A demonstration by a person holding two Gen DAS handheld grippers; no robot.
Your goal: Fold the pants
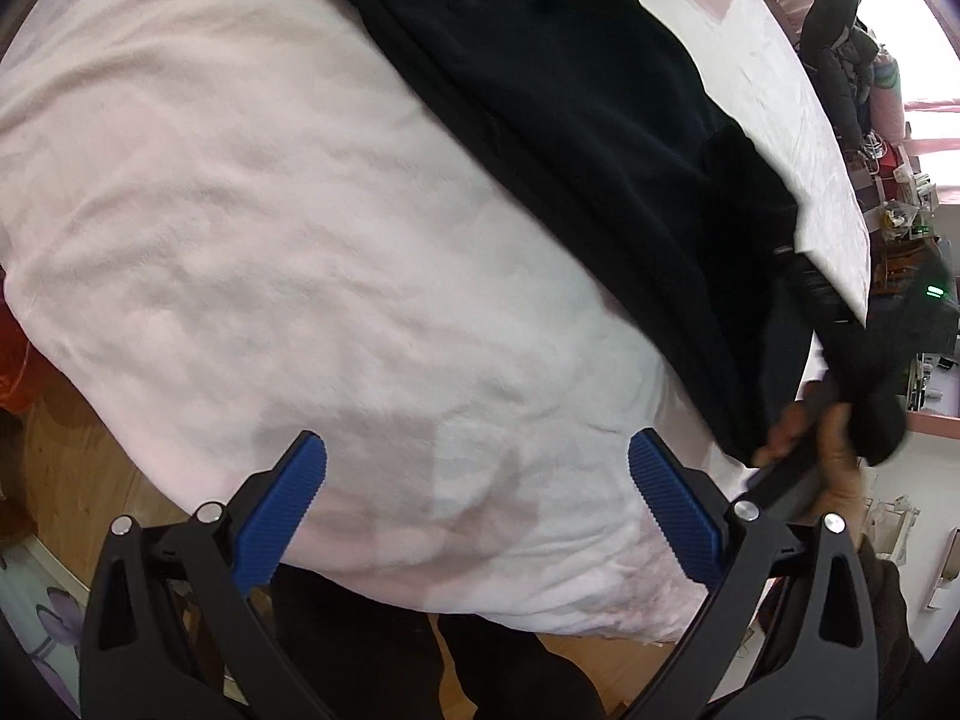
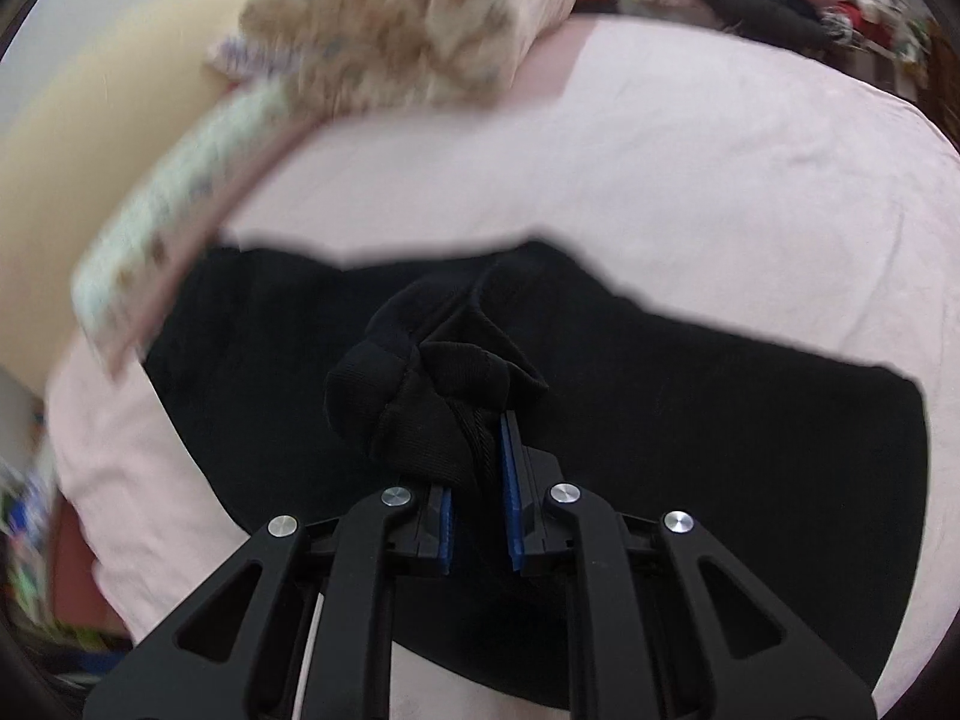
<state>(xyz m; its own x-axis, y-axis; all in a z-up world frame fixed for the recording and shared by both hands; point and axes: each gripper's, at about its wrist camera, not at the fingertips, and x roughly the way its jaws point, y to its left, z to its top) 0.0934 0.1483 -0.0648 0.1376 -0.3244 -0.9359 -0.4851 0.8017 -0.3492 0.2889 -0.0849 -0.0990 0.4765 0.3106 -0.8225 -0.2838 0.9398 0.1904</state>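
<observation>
The soft black pants [image 2: 690,420] lie partly folded on the pink bed [image 1: 270,240]; the right gripper [image 2: 477,498] pinches a bunch of them just ahead, the left gripper [image 1: 477,480] hangs wide and empty, so more folding is left.

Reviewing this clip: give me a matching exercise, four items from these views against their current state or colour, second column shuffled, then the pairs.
Items:
1. left gripper
2. right gripper
3. pants
4. bed cover

States:
A. pale pink, spread flat
B. black, lying across the bed
C. open, nothing between its pads
D. shut on bunched black fabric

Pairs: 1-C, 2-D, 3-B, 4-A
</observation>
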